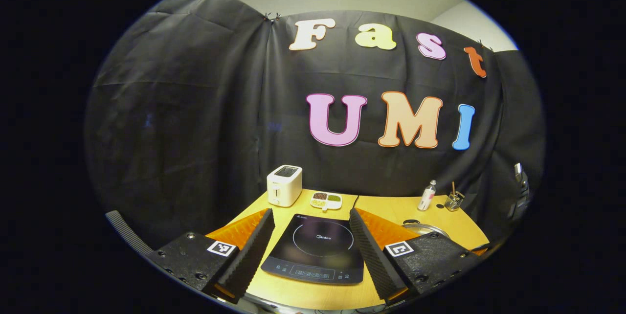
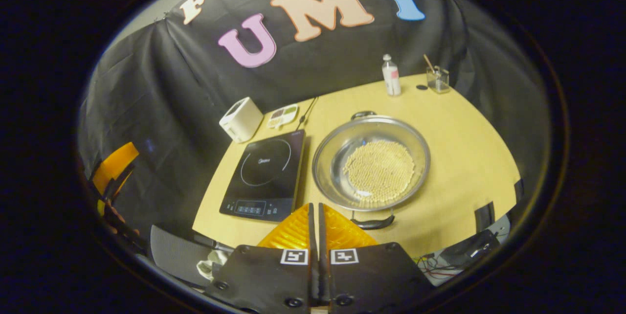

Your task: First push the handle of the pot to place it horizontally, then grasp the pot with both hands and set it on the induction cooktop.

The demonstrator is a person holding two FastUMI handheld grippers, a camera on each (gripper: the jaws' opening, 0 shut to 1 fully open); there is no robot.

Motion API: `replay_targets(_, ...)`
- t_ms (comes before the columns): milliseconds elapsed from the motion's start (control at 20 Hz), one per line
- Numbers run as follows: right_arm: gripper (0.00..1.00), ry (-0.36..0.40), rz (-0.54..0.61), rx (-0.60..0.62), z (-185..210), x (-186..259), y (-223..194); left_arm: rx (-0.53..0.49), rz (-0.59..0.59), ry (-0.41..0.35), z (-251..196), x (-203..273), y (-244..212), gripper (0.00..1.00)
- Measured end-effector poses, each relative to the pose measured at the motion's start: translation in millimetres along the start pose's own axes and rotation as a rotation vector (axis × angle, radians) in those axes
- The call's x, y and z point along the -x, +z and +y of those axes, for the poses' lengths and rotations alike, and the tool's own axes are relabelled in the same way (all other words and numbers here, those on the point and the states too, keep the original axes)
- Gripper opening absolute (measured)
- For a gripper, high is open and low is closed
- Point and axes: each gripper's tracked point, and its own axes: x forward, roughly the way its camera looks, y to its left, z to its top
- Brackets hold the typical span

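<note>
Left claw [image 1: 311, 235]: fingers spread wide, holding nothing — above the induction cooktop [image 1: 317, 248].
Right claw [image 2: 316, 216]: fingers pressed together, holding nothing.
Pot [image 2: 371, 161]: on the tabletop [image 2: 464, 157], just beside the cooktop — near handle [image 2: 373, 223] by the right claw.

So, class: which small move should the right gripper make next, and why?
Probably ease the right gripper, jaws together, down to the pot's near handle and nudge it sideways. The pot sits beside the induction cooktop, handles front and back.
</note>
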Motion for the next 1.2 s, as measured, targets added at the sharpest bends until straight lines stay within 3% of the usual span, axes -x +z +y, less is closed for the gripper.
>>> replay_targets(50,0.00,-0.009,0.032,-0.002,-1,-5,-7,0.007,0.008,0.004,2,-3,-3,0.95)
replay_targets(150,0.02,-0.027,0.105,-0.021,-2,-18,-23,0.013,0.022,0.023,7,-8,-8,0.92)
replay_targets(200,0.00,-0.033,0.143,-0.040,-3,-23,-30,0.016,0.025,0.029,8,-9,-9,0.95)
replay_targets(550,0.03,-0.065,0.380,-0.150,-9,-51,-72,0.036,0.067,0.065,18,-16,-24,0.95)
replay_targets(700,0.03,-0.073,0.436,-0.166,-15,-69,-75,0.031,0.067,0.082,23,-18,-25,0.95)
replay_targets(750,0.03,-0.078,0.451,-0.178,-16,-75,-76,0.031,0.071,0.084,23,-19,-27,1.00)
replay_targets(800,0.00,-0.083,0.460,-0.194,-19,-81,-75,0.034,0.077,0.086,23,-18,-29,0.95)
replay_targets(1100,0.03,-0.158,0.488,-0.203,-49,-95,-80,0.029,0.095,0.074,23,-21,-34,0.99)
replay_targets(1150,0.03,-0.157,0.488,-0.212,-51,-97,-81,0.025,0.098,0.073,23,-21,-34,0.92)
replay_targets(1200,0.03,-0.155,0.485,-0.220,-53,-98,-78,0.020,0.101,0.073,23,-21,-34,0.95)
